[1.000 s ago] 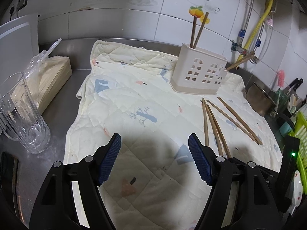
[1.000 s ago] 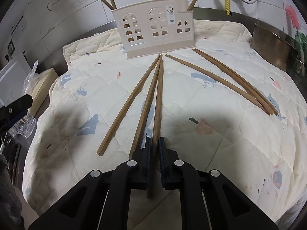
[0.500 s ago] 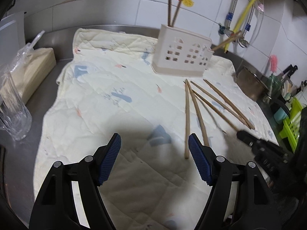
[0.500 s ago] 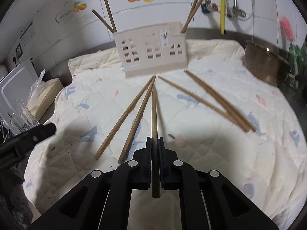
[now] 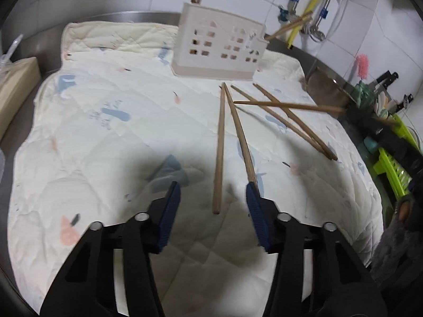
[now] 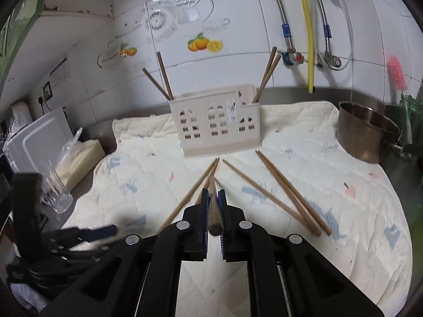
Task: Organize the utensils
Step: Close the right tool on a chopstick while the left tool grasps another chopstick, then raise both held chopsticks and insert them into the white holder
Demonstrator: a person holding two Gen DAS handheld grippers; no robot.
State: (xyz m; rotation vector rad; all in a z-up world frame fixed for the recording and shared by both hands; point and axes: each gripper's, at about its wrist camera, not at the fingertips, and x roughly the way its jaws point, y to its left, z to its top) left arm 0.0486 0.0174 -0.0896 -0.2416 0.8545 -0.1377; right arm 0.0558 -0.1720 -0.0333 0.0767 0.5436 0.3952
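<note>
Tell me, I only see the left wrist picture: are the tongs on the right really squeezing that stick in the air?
Observer: Yes. The right wrist view shows the right tongs shut on one chopstick.
Operator: What's hiding far left?
Observer: A clear glass stands on the counter, left of the cloth.
Operator: And that dark blurry thing past the sticks?
Observer: A round steel pot, upright beside the cloth.
</note>
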